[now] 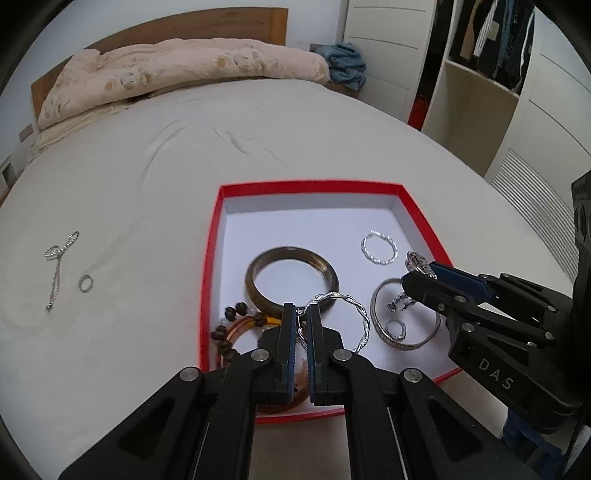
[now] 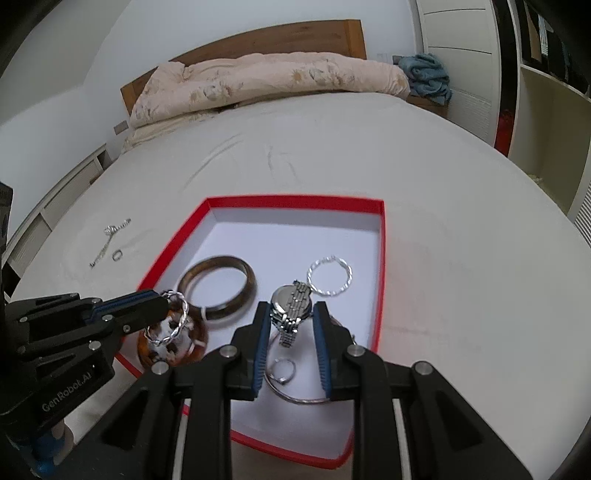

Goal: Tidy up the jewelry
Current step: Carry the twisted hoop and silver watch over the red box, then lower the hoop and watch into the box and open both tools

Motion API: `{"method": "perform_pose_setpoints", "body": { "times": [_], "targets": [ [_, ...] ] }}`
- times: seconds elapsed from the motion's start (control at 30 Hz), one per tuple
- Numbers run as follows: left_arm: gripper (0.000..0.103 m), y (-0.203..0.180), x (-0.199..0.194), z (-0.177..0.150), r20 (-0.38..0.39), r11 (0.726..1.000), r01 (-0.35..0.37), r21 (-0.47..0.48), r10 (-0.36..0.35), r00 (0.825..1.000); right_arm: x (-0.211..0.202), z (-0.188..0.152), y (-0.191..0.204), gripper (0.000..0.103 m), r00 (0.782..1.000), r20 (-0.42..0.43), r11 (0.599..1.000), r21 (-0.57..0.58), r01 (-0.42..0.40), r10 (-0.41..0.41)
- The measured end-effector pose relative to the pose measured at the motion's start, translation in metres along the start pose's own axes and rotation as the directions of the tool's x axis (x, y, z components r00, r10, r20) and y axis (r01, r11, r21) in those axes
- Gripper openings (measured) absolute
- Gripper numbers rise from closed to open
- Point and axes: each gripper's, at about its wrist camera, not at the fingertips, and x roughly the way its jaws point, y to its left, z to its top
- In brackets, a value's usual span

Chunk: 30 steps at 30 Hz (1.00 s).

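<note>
On the white bed sheet point(image 1: 110, 206), far left, a loose silver chain point(image 1: 59, 266) is seen lying with a small silver ring point(image 1: 85, 283) just beside it; both are well apart from the red-rimmed box point(image 1: 212, 258).

Inside the box, at its near left corner, a beaded bracelet with dark brown beads point(image 1: 229, 328) is noted against an amber bangle point(image 1: 240, 332). Just past these a dark brown bangle point(image 1: 291, 275) lies flat on the white floor of the box.

The left gripper point(image 1: 299, 325) is held over the near edge of the box, its jaws clenched on a twisted silver bangle point(image 1: 354, 314), which hangs lifted above the box floor.

Farther right, a thin twisted silver ring-shaped bangle point(image 1: 378, 246) rests alone toward the far right of the box. Nearer, a plain silver bangle point(image 1: 402, 336) lies flat with a small ring point(image 1: 395, 328) inside its loop.

The right gripper point(image 2: 291, 314) is poised above that bangle, grasping a silver wristwatch point(image 2: 290, 302) by its case; the metal band point(image 2: 288, 332) dangles below the pads point(image 2: 260, 332), clear of the box floor.

Beyond, a folded floral quilt point(image 1: 177, 70) is noted at the wooden headboard point(image 1: 207, 26).
</note>
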Motion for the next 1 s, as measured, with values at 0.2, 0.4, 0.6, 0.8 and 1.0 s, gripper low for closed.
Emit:
{"method": "perform_pose_setpoints", "body": {
  "times": [0.2,0.4,0.6,0.8,1.0],
  "targets": [
    [0.005,-0.004,0.010,-0.007,-0.019,1.000,-0.003,0.017,0.004,1.000,0.006,-0.010,-0.002,0.022,0.999,-0.037,1.000,-0.020,-0.006,0.005],
    [0.005,-0.005,0.017,-0.012,-0.032,1.000,-0.005,0.024,0.006,0.999,0.007,-0.016,-0.003,0.022,0.999,-0.043,1.000,-0.029,-0.003,0.002],
    [0.005,-0.003,0.023,-0.017,-0.043,1.000,-0.014,0.026,0.015,0.999,0.008,-0.019,-0.004,0.022,0.999,-0.041,1.000,-0.031,-0.005,0.004],
    [0.006,-0.003,0.026,-0.017,-0.036,0.999,-0.018,0.034,0.019,0.999,0.011,-0.021,0.001,0.022,0.998,-0.055,0.999,-0.044,-0.015,0.013],
    [0.005,0.002,0.036,-0.024,-0.070,0.999,-0.030,0.013,0.031,0.997,0.013,-0.025,0.007,0.023,0.997,-0.073,0.997,-0.077,0.005,-0.010]
  ]
}}
